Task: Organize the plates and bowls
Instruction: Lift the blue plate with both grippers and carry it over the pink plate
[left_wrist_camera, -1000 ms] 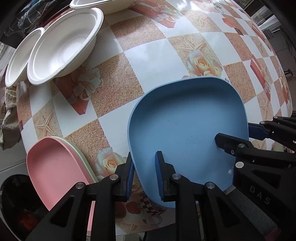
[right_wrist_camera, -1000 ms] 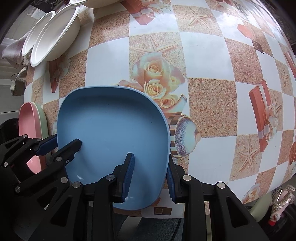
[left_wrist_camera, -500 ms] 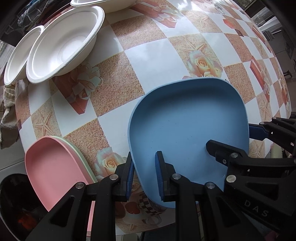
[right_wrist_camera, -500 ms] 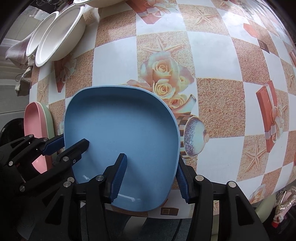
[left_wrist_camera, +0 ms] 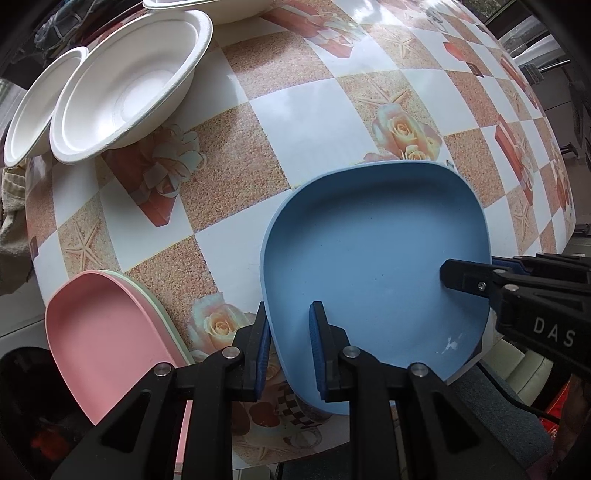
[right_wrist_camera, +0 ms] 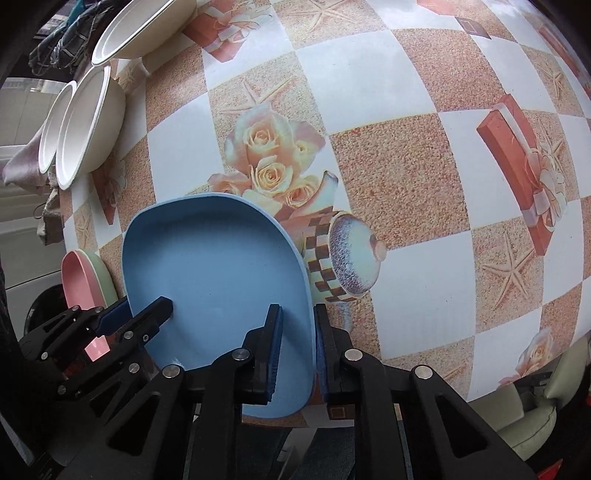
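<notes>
A blue plate [left_wrist_camera: 373,258] lies near the table's front edge, also in the right wrist view [right_wrist_camera: 218,266]. My left gripper [left_wrist_camera: 290,336] is shut on its left rim. My right gripper [right_wrist_camera: 297,339] is shut on its right rim; it shows at the right of the left wrist view [left_wrist_camera: 469,275]. A pink plate [left_wrist_camera: 107,332] lies on a green plate [left_wrist_camera: 162,314] at the front left, overhanging the edge. White bowls [left_wrist_camera: 125,88] sit at the back left.
The table [right_wrist_camera: 406,177] has a checkered cloth with roses and gift boxes. A further white bowl [right_wrist_camera: 144,29] sits at the far back. A cloth [left_wrist_camera: 13,195] hangs off the left edge. A pale seat [right_wrist_camera: 554,417] lies beyond the front right edge.
My right gripper opened wider, then closed on the plate's right rim. The blue plate sits a little further right and nearer the front edge. My left gripper kept its hold.
</notes>
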`<state>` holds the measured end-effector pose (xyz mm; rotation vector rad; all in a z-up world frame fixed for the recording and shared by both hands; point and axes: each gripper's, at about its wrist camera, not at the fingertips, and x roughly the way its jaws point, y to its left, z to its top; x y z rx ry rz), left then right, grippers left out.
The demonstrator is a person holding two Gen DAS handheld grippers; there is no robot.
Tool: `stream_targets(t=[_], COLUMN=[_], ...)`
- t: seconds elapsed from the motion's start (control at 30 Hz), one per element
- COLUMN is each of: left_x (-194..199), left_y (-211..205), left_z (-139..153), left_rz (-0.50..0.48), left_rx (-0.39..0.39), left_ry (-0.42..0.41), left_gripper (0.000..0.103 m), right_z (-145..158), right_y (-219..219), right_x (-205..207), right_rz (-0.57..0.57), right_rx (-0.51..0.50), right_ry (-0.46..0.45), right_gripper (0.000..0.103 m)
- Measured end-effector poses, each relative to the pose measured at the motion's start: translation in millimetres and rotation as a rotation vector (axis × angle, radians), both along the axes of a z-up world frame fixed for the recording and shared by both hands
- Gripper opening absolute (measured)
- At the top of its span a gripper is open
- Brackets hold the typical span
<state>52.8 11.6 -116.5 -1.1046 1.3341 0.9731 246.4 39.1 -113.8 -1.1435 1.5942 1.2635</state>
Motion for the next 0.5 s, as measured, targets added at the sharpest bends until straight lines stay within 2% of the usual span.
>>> stream_targets(t=[0.27, 0.5], left_x=[-4.3, -5.0], left_y=[-2.2, -8.5], left_z=[4.6, 18.9], left_rz=[-0.014, -0.040], left_rx=[-0.006, 0.025], left_ry=[-0.008, -0.007], left_gripper=[0.022, 0.022], right_z=[0.8, 13.4], right_y=[-10.9, -16.0], right_x=[-1.1, 0.6], right_rz=[0.015, 0.011], right_rx=[-0.039, -0.042], right_ry=[0.008, 0.012], right_gripper=[0.017, 0.017])
